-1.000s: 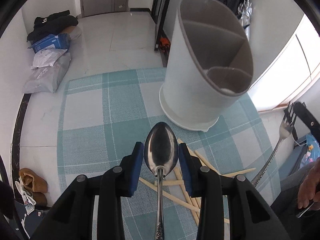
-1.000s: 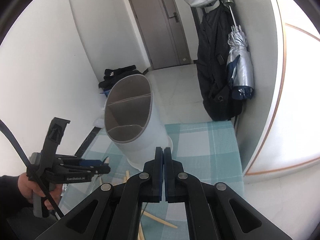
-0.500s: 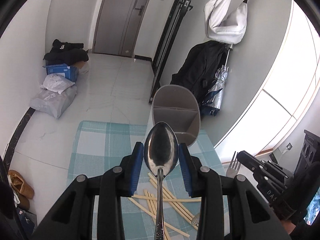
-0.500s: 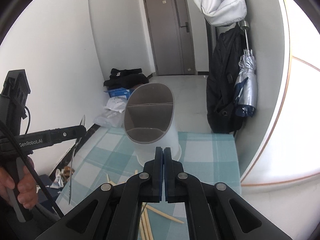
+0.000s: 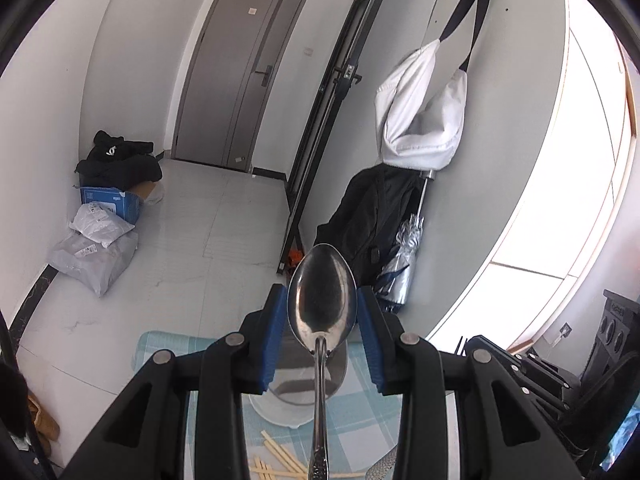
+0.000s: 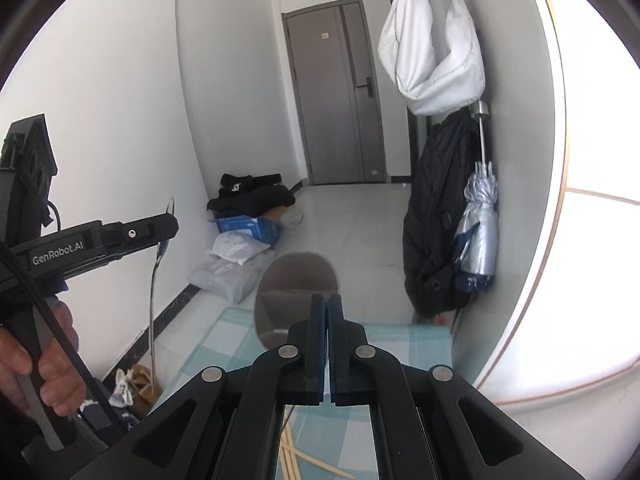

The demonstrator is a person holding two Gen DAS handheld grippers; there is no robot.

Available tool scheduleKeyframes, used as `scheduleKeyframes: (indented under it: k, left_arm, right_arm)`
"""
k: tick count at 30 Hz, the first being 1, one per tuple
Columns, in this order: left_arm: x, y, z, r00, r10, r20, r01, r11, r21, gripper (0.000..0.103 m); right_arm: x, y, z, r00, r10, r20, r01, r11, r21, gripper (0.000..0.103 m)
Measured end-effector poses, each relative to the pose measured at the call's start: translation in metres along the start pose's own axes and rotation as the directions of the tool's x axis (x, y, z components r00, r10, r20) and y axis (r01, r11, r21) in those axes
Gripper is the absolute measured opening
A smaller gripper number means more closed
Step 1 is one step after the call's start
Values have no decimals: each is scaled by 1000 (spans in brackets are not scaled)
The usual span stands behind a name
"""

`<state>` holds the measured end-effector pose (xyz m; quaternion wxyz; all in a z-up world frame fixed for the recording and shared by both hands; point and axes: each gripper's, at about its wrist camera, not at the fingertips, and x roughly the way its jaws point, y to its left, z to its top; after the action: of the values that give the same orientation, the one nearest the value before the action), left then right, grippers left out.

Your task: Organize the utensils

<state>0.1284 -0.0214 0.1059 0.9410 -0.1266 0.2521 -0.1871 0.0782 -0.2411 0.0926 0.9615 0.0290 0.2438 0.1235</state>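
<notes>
My left gripper [image 5: 322, 312] is shut on a metal spoon [image 5: 322, 308], bowl up between the blue pads, handle hanging down, held high above the table. From the right wrist view the left gripper [image 6: 166, 228] and spoon [image 6: 154, 280] show at the left. The grey divided utensil holder [image 5: 298, 384] stands below, partly hidden by the spoon; it also shows in the right wrist view [image 6: 294, 280]. My right gripper [image 6: 327, 312] is shut; in that view nothing shows between its pads. In the left wrist view it [image 5: 516, 364] holds a fork whose patterned handle [image 5: 380, 468] shows at the bottom edge. Wooden chopsticks [image 5: 280, 460] lie on the checked cloth.
The teal checked tablecloth [image 6: 400, 344] covers the table by the curved wall. A black jacket and a folded umbrella [image 6: 478, 236] hang at the right. Bags and boxes [image 5: 100, 236] lie on the floor at the left. A closed door is at the back.
Both grippers have risen and tilted up. The holder has dropped lower and looks smaller in both views. The spoon stays in the left gripper.
</notes>
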Motion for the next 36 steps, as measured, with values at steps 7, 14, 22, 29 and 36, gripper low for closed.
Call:
scheduleKeyframes:
  k: [7,14,22,29,36]
  left_arm:
    - [22,9,21,994,20,107,-19,1000,-4,31]
    - [50,18,33,992,-9,126,6,1000,19,31]
    - [84,34,31,987,-36,159,35,999,12,31]
    - [110,42,16,988,-89,127,88,996,16,31]
    - [122,47,5,985,-104,135,101,995,25,31]
  right_arm:
    - [15,1,68,997,19,70,-15,998,-58,1]
    - [49,1,118,993,10,121,2,995,-98,1]
    - [108,-1,118,995,37,88,-24,989,-144,1]
    - [134,-11,100,994,15,109,2,988,-153,1]
    - [142,-24,76,990,56,127,-37,989,-143,1]
